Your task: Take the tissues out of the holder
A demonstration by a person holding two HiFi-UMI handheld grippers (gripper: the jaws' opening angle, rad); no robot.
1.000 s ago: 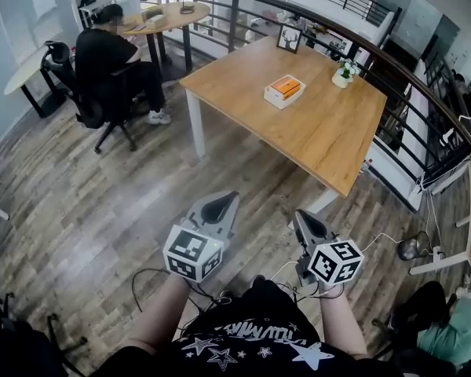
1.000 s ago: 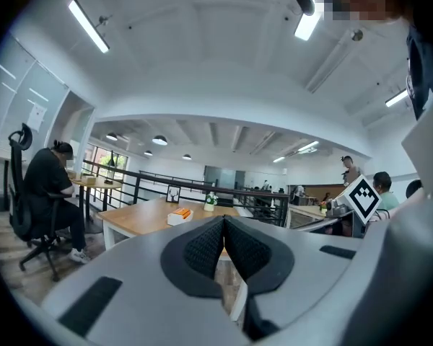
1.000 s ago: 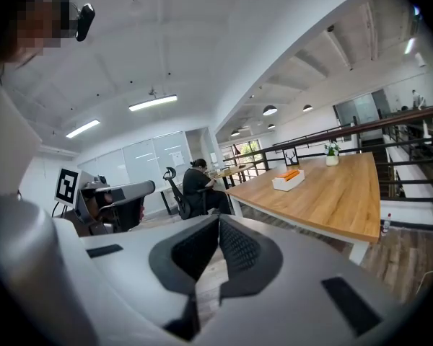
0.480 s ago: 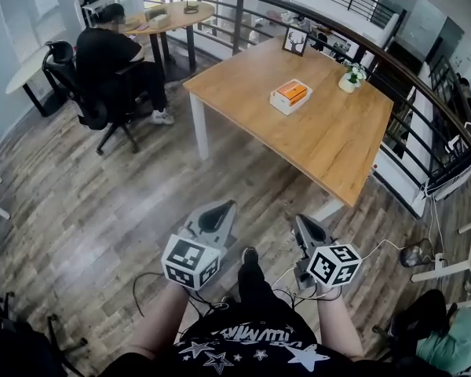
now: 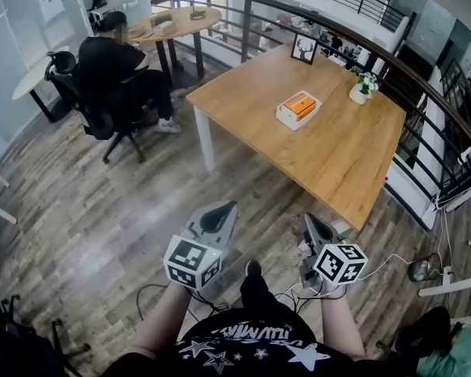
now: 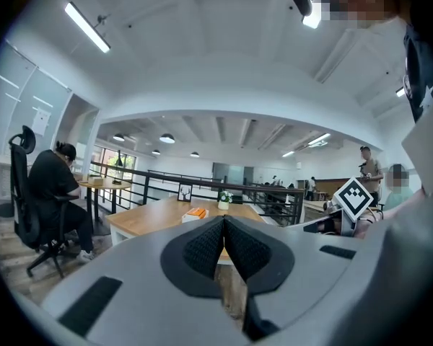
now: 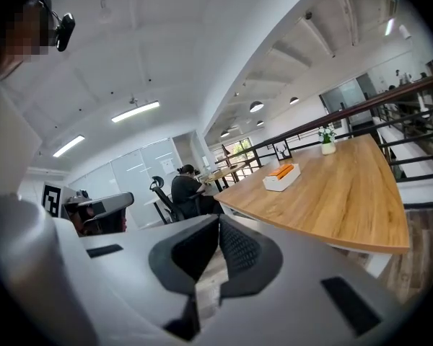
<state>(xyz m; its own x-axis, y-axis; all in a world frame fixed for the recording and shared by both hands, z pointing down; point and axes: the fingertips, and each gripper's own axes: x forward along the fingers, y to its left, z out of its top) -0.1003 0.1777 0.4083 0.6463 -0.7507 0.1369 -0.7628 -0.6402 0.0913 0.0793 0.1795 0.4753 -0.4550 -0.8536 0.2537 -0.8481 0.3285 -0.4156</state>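
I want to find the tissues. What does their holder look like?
Look at the big square wooden table. Near its middle sits the tissue holder, a flat white box. Only it has an orange top, unlike the flower pot and picture frame.

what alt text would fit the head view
The left gripper and right gripper, both shut and empty, are held over a wood floor, short of a wooden table bearing a white and orange tissue holder. A person sits at another table.

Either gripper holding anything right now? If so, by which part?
Nothing held. Left gripper and right gripper are both shut and empty; the tissue holder sits on the table, away from both.
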